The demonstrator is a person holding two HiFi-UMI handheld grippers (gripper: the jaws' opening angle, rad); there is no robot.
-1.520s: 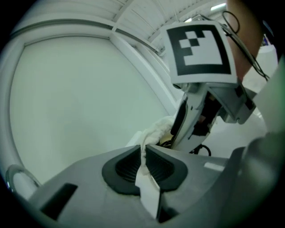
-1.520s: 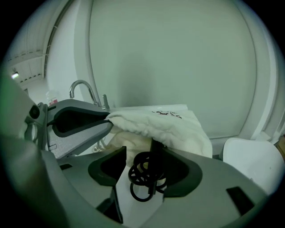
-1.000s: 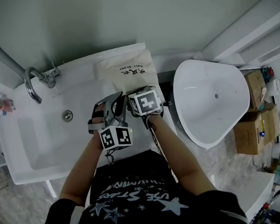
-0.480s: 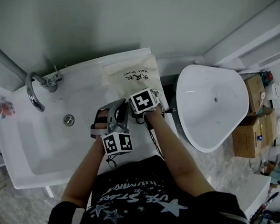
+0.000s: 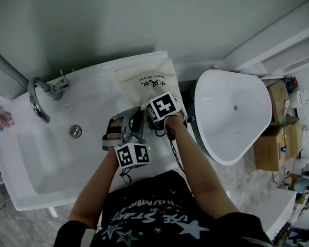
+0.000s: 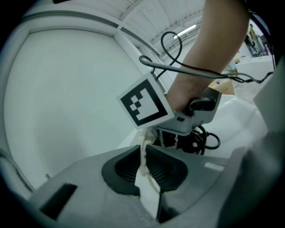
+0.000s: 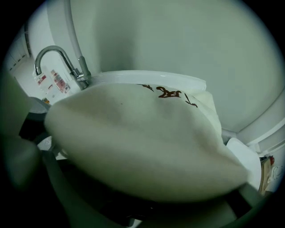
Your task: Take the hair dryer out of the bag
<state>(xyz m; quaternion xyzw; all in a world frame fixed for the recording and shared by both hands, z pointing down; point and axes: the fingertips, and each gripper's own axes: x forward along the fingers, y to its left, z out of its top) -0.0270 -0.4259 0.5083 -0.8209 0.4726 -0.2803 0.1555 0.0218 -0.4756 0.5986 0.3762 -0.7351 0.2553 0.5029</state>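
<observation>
A cream cloth bag (image 5: 147, 83) with dark print lies on the white counter beside the sink. My left gripper (image 5: 136, 118) is shut on a strip of the bag's cream edge (image 6: 144, 171) at its near end. My right gripper (image 5: 156, 120), under its marker cube, points steeply down at the bag's mouth. Its jaws have just been closing. In the right gripper view the bulging bag (image 7: 147, 142) covers them, so what lies between them is hidden. A black coiled cord (image 6: 202, 140) shows beside the right gripper (image 6: 180, 133). The hair dryer's body is not visible.
A chrome faucet (image 5: 40, 94) stands over the sink basin (image 5: 52, 155) to the left. A large white tub (image 5: 231, 115) sits to the right of the counter. Cardboard boxes (image 5: 272, 139) are stacked on the floor beyond it.
The right gripper has tipped more steeply down and sunk a little at the bag's mouth. The left gripper keeps its hold in the same place.
</observation>
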